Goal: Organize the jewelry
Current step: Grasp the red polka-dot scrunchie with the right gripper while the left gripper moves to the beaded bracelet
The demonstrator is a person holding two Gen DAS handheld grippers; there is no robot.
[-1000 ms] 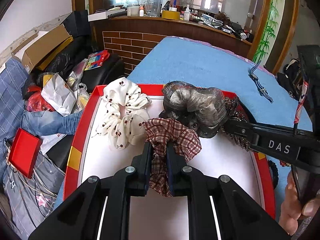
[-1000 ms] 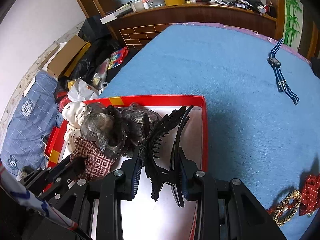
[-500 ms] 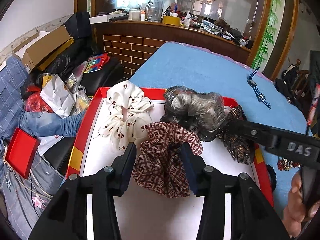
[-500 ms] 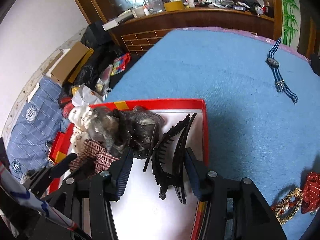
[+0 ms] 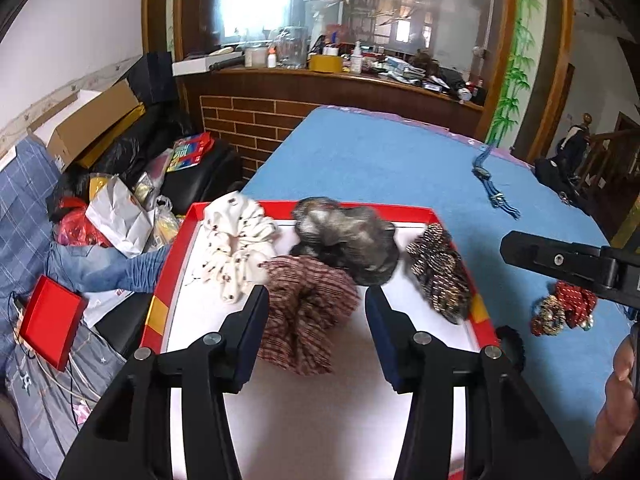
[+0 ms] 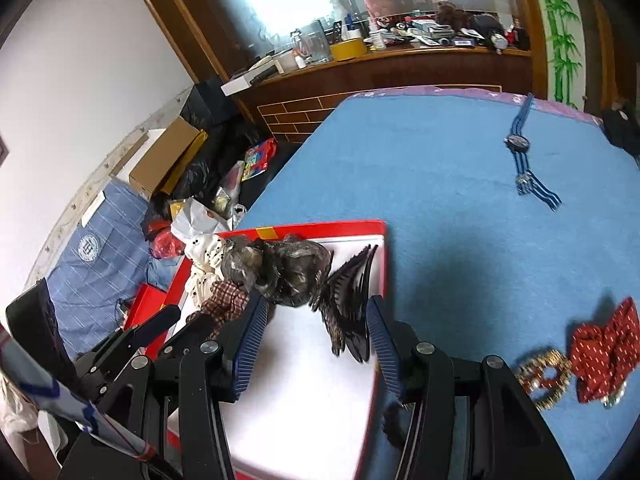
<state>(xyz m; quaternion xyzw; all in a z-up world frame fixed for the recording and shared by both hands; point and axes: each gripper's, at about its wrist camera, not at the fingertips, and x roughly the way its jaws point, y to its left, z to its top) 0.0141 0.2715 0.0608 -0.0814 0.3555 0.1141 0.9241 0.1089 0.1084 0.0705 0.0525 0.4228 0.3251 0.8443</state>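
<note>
A red-rimmed white tray [image 5: 172, 280] [image 6: 340, 227] lies on the blue table. In it lie a white dotted scrunchie [image 5: 234, 246], a grey scrunchie [image 5: 346, 238] [image 6: 284, 270], a red plaid scrunchie [image 5: 308, 316] [image 6: 222, 300] and a dark speckled hair claw [image 5: 440, 276] [image 6: 350, 300]. My left gripper [image 5: 316, 336] is open, held above the plaid scrunchie. My right gripper [image 6: 316, 344] is open, above the tray by the hair claw. On the table lie a red bow [image 6: 604, 352] [image 5: 572, 304], a gold bracelet [image 6: 544, 376] and a blue striped watch [image 6: 524, 160] [image 5: 492, 184].
A small black item [image 5: 512, 344] lies just off the tray's right rim. Left of the table are bags, a cardboard box [image 5: 88, 124], a red box [image 5: 50, 322] and blue cloth. A cluttered wooden counter [image 5: 340, 80] stands at the back.
My left gripper opened and let go of the plaid scrunchie, then drew back. My right gripper opened and let go of the hair claw, which now lies in the tray, and pulled back.
</note>
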